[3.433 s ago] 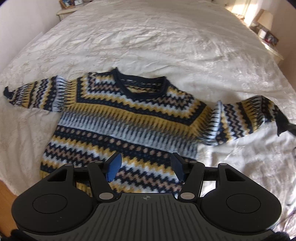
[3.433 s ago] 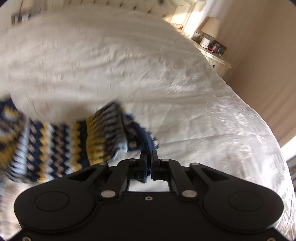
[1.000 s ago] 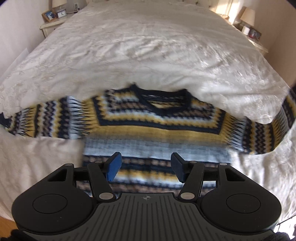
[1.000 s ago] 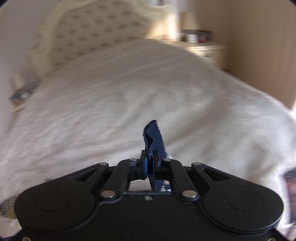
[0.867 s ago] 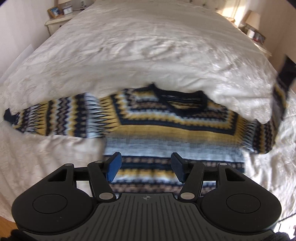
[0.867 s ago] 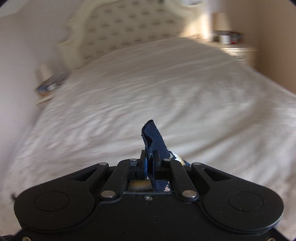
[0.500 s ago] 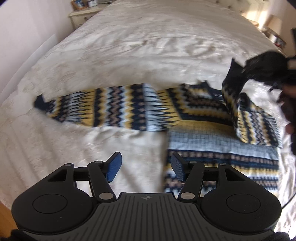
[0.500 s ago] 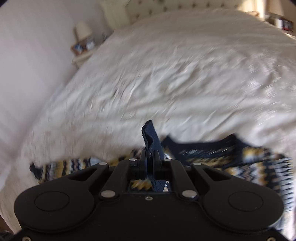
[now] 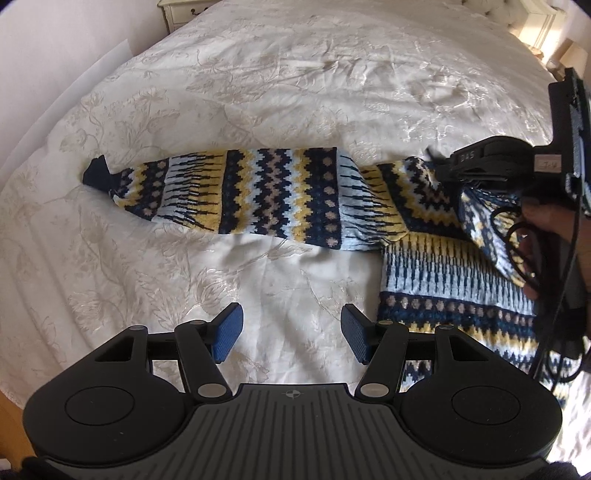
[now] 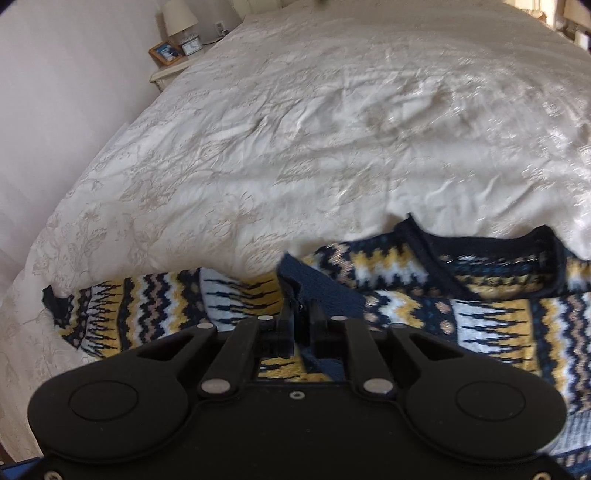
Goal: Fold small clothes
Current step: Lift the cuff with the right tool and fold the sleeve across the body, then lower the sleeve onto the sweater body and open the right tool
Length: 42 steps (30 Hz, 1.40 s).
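A navy, yellow and pale-blue patterned sweater (image 9: 443,266) lies on the white bed. Its left sleeve (image 9: 243,192) stretches out flat to the left, navy cuff (image 9: 96,173) at the end. My left gripper (image 9: 291,334) is open and empty, above bare bedspread just left of the sweater's body. My right gripper (image 10: 302,323) is shut on the navy cuff (image 10: 306,277) of the right sleeve, which is folded across the sweater's chest. The right gripper also shows in the left wrist view (image 9: 436,166), over the shoulder. The collar (image 10: 480,258) shows in the right wrist view.
The white embroidered bedspread (image 9: 295,92) covers the whole bed. A nightstand with lamp, photo frame and clock (image 10: 173,48) stands at the far left by the wall. A second nightstand (image 9: 181,11) shows at the top. Wooden floor (image 9: 7,417) at lower left.
My right gripper has carried the right sleeve cuff leftwards and down across the sweater's chest. My left gripper has shifted left, off the sweater's body, and stayed open.
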Motion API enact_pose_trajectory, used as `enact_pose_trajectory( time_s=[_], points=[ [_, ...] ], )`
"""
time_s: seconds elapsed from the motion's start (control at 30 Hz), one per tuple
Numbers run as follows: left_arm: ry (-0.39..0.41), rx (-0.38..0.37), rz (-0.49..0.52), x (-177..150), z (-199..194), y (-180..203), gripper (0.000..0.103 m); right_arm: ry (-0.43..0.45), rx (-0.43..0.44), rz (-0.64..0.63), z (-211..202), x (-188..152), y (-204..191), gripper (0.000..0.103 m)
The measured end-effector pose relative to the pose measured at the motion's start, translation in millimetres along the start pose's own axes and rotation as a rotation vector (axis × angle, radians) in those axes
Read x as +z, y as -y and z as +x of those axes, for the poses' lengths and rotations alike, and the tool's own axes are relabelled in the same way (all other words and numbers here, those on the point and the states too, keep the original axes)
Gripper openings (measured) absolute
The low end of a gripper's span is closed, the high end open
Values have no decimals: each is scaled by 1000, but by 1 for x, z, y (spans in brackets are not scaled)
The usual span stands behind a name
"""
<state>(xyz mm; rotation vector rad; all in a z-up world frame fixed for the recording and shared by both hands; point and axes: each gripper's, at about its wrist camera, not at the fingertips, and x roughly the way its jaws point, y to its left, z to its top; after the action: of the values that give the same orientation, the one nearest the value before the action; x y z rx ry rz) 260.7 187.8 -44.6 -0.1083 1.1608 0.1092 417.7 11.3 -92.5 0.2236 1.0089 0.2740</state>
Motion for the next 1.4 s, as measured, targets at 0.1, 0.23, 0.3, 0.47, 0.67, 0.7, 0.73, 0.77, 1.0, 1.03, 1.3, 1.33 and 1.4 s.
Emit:
enact_pose_trajectory(
  time_s=[0.1,0.23,0.3,0.47,0.67,0.7,0.73,0.77,1.0,1.03,1.3,1.33,1.4],
  points=[
    [-7,-10,-16,2,4,-4,57,-21,67,8,7,-3,-4,42],
    [-9,-17,-30,7,9,-5,57,13,77,-10,-3,-9,-3,49],
    [-9,-35,-27,14,15,-2,57,23,54,5,-13,-12,9,49],
    [11,-99,61,39,38,29,57,37,-108,29,-40,-27,58,49],
    [31,-204,155,68,87,78,57,35,-251,58,-66,-45,112,49],
    [34,-216,166,69,95,85,57,34,-259,64,-71,-48,118,49],
    [26,-222,181,72,106,92,57,32,-262,66,-74,-50,124,49],
    [16,-226,188,73,115,98,57,31,-265,66,-77,-52,129,49],
    [-78,-189,164,79,167,117,57,12,-245,66,-82,-64,151,49],
    [-92,-183,160,79,173,119,55,12,-242,74,-82,-65,154,49],
    [-24,-118,65,82,151,119,5,-15,-219,99,-78,-73,175,49],
    [-1,-126,37,81,143,113,5,-16,-223,97,-78,-72,177,49],
    [8,-126,4,81,136,104,5,-24,-238,97,-75,-70,183,52]
  ],
)
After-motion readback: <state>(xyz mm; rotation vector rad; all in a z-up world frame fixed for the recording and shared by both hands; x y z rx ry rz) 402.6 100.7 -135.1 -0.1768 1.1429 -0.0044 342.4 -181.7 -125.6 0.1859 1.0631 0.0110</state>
